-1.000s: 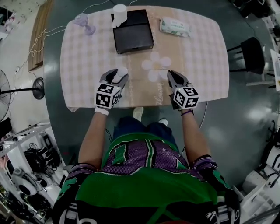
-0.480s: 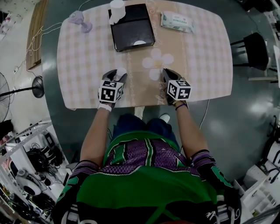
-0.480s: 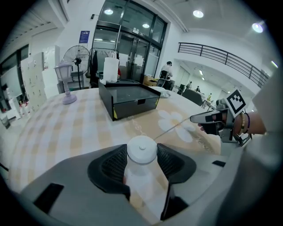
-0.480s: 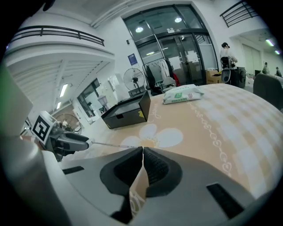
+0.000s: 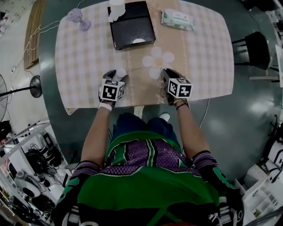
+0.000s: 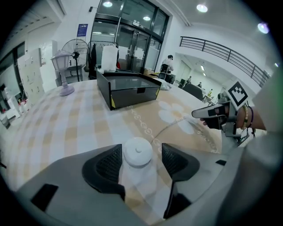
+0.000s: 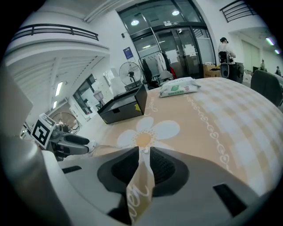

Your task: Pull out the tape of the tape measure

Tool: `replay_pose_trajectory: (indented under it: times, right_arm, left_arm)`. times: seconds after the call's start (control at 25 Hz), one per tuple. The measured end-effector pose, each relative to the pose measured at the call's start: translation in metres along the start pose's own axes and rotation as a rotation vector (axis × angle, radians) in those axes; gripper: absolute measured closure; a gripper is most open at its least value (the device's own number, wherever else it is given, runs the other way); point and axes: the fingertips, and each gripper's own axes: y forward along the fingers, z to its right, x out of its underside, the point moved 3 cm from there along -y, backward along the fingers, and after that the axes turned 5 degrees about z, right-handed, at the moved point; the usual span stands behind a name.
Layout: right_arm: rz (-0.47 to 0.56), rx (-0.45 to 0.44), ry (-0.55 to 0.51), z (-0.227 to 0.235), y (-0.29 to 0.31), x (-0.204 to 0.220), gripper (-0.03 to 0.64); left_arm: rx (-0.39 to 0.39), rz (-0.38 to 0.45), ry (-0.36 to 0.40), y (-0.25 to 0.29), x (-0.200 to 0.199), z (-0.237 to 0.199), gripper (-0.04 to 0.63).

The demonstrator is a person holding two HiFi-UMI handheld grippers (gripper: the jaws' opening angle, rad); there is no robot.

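The left gripper [image 5: 116, 76] is at the near edge of the table [image 5: 203, 53], which is covered by a pink-and-white checked cloth with a beige middle band. Its jaws are opening. The round white plastic tape measure [image 6: 138, 152] stands on the cloth between them. A clear gap shows on the right-hand pad, so the pads are not squeezing it.

From this case a thin pale tape [image 6: 169, 128] runs low across the cloth to the right gripper [image 7: 142, 154]. That gripper is level with the left one and well apart from it along the same edge. Its jaws are also opening, with only a narrow slit between them. The small end of the tape lies just at their tips, and I cannot tell whether a pad touches it.

Just beyond the right gripper's tips, a large white flower with a yellow centre [image 5: 157, 62] is printed on the beige band. Farther along the band sits a flat black rectangular box [image 5: 131, 26]. A white cylinder [image 5: 116, 6] stands at its far left corner. To the left of the box is a small lilac lamp-like thing on a foot [image 5: 76, 17]. To the right of the box lies a soft green-and-white pack of wipes [image 5: 177, 20].
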Motion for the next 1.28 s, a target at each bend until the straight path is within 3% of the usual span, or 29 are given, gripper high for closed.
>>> replay_pose_trajectory:
  times: [0.36, 0.6, 0.92, 1.28]
  right_arm:
    - [0.028, -0.023, -0.032, -0.015, -0.025, -0.001, 0.549]
    - [0.088, -0.050, -0.074, -0.021, -0.072, -0.009, 0.549]
    - [0.201, -0.072, -0.111, -0.014, -0.188, 0.006, 0.549]
    - [0.363, -0.086, -0.171, -0.005, -0.351, 0.041, 0.550]
  left_arm:
    - [-0.026, 0.065, -0.027, -0.032, 0.003, -0.003, 0.296]
    - [-0.070, 0.146, -0.050, -0.075, 0.000, 0.020, 0.298]
    - [-0.093, 0.268, -0.090, -0.145, 0.016, 0.100, 0.296]
    - [-0.102, 0.426, -0.082, -0.231, 0.046, 0.218, 0.297]
